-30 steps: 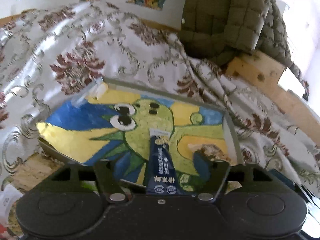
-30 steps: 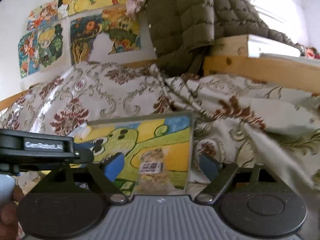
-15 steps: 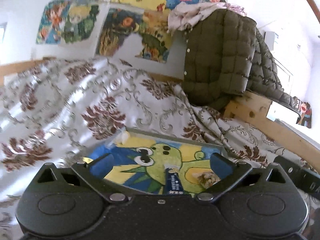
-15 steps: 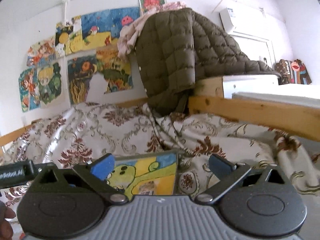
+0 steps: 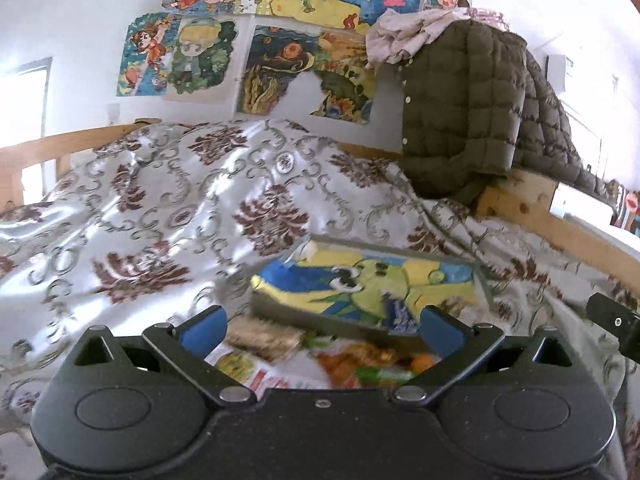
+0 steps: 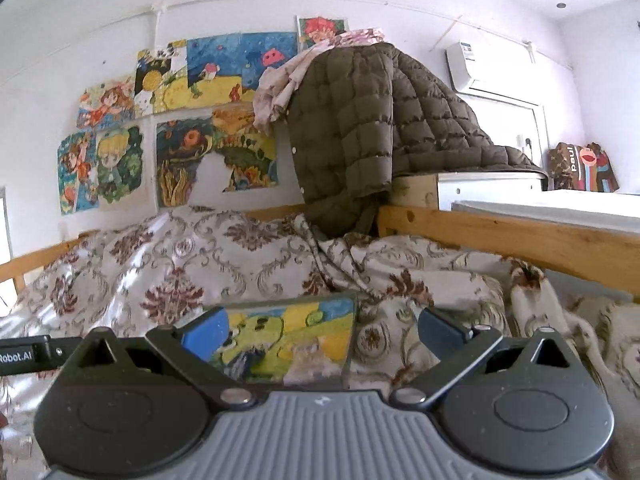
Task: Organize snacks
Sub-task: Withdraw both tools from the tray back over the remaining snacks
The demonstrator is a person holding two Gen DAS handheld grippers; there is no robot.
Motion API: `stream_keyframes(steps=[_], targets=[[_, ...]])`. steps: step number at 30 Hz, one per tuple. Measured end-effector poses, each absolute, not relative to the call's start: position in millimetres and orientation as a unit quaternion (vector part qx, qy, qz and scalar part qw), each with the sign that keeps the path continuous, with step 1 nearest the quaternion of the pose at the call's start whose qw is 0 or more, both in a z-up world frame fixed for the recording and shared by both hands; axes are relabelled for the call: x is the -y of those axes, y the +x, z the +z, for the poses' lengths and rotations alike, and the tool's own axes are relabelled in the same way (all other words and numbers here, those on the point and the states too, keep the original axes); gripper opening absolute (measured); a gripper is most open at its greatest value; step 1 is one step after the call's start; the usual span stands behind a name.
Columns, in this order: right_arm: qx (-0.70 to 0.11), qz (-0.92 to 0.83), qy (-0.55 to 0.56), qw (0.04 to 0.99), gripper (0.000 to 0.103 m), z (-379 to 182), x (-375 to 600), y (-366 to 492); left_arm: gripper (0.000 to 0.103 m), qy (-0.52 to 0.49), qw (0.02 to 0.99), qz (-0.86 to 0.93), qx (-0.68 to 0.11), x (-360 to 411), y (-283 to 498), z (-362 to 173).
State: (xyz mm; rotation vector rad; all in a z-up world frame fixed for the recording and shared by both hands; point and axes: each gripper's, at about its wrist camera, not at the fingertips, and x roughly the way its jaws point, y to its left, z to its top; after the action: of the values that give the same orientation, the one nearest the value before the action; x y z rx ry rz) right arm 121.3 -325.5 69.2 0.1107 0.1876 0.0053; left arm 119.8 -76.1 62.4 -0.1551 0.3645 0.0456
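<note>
A shallow box with a painted green-and-yellow cartoon bottom (image 5: pixel 372 284) lies on the patterned bedspread (image 5: pixel 168 216); a dark blue packet (image 5: pixel 398 312) and a tan snack (image 6: pixel 310 356) lie in it. It also shows in the right wrist view (image 6: pixel 288 336). My left gripper (image 5: pixel 322 326) is open and empty, above blurred snack packets (image 5: pixel 332 360) in front of the box. My right gripper (image 6: pixel 322 330) is open and empty, above the box's near right edge.
A brown quilted jacket (image 6: pixel 360 136) hangs over the wooden bed frame (image 6: pixel 500 232) at the back right. Paintings (image 5: pixel 280 48) cover the wall. The right gripper's body (image 5: pixel 612 320) shows at the left view's right edge.
Both grippers have opened, let go of the packets in the box, and pulled back and up. The left one now looks over loose snacks in front of the box.
</note>
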Motion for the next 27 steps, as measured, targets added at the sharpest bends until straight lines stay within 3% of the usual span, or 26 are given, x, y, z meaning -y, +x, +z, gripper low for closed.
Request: stream_keyframes(steps=[13,27], targets=[[-0.183,0.023,0.034,0.982,0.103,41.5,300.2,67.5,0.102,-0.057,0.974,0.045,-0.214,59.6,63.5,31.0],[-0.272,0.046,-0.002,0.961,0.103,19.0,272.5,62.2,0.102,-0.016,0.964,0.057,-0.26,44.6,55.6,6.1]])
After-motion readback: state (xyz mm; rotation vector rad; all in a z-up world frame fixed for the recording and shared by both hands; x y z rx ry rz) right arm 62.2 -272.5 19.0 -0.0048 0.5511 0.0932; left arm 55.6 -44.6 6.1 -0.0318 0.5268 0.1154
